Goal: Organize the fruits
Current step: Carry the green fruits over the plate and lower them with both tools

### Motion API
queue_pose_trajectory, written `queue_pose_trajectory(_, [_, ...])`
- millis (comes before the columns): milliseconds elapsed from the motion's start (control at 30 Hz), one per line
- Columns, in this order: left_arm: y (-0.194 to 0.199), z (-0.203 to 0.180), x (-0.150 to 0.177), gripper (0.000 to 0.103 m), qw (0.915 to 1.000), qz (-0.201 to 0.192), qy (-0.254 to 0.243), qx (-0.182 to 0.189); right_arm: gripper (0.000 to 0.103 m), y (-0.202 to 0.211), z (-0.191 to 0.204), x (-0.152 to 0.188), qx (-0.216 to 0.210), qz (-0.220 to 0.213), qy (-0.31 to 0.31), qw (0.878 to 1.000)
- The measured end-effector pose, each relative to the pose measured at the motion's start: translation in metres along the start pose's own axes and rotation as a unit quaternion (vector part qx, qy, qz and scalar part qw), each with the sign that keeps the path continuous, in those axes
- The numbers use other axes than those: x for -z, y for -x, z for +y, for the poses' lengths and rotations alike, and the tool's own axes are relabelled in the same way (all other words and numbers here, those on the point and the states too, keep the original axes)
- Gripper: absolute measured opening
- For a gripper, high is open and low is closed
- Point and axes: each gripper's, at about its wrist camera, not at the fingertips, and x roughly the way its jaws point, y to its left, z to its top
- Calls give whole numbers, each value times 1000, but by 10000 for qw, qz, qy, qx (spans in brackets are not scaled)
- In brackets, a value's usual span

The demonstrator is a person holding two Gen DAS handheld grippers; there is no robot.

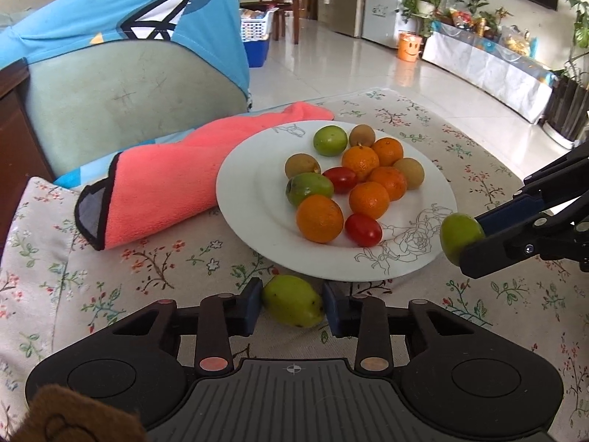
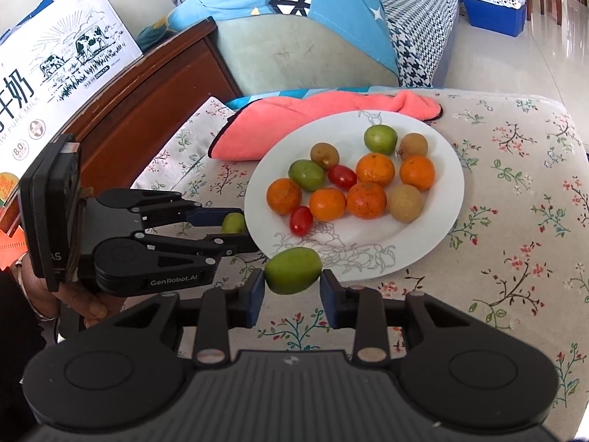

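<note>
Two green fruits are held just off the near rim of the white plate (image 1: 239,199). The first green fruit (image 1: 292,305) lies on the floral tablecloth (image 1: 165,265) and is pinched between the pads of the left gripper (image 1: 292,307). The second green fruit (image 2: 293,270) is pinched across its long axis by the right gripper (image 2: 292,283), over the plate's printed edge. Both fruits are judged light, firm and smooth-skinned, so slipping under a shallow pinch is likely; hold is best taken across the widest middle, as at present, with moderate pressure to avoid bruising. On the plate, oranges (image 1: 319,218), cherry tomatoes (image 1: 363,229), brown round fruits (image 1: 302,165) and further green ones are gathered, touching one another.

A pink towel (image 1: 165,184) lies against the plate's far-left rim. Whether the second fruit rests on the plate or hangs above it cannot be told. The underside of each fruit is hidden, and the person's hand (image 2: 88,302) is mostly cut off behind the left gripper.
</note>
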Motion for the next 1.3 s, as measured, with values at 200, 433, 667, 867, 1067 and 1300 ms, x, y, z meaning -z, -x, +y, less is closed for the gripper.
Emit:
queue_pose_trajectory(200, [12,-14,1,33,9989,-36,180,-420,33,-3,-5,-2,-47,81,-254,9996])
queue_pose_trajectory(433, [41,-34,-7,33,9959,-389,553,-599,33,6,-7,-8,-15,-89,-279,9996])
queue_pose_trajectory(667, [57,-52,-14,33,9923,-445,795,-844,33,25,-7,-20,-72,-391,-301,9988])
queue_pose_trajectory(867, [60,-47,-20,33,9879,-406,1064,-1049,33,49,-11,-33,-64,-692,-152,9975])
queue_pose_trajectory(1067, [63,-45,-29,33,9838,-483,1331,-1101,33,58,-28,-37,-38,-570,-188,9982])
queue_pose_trajectory(1300, [56,-44,-40,33,9799,-486,1552,-1154,33,46,-40,-37,36,-471,-609,9970])
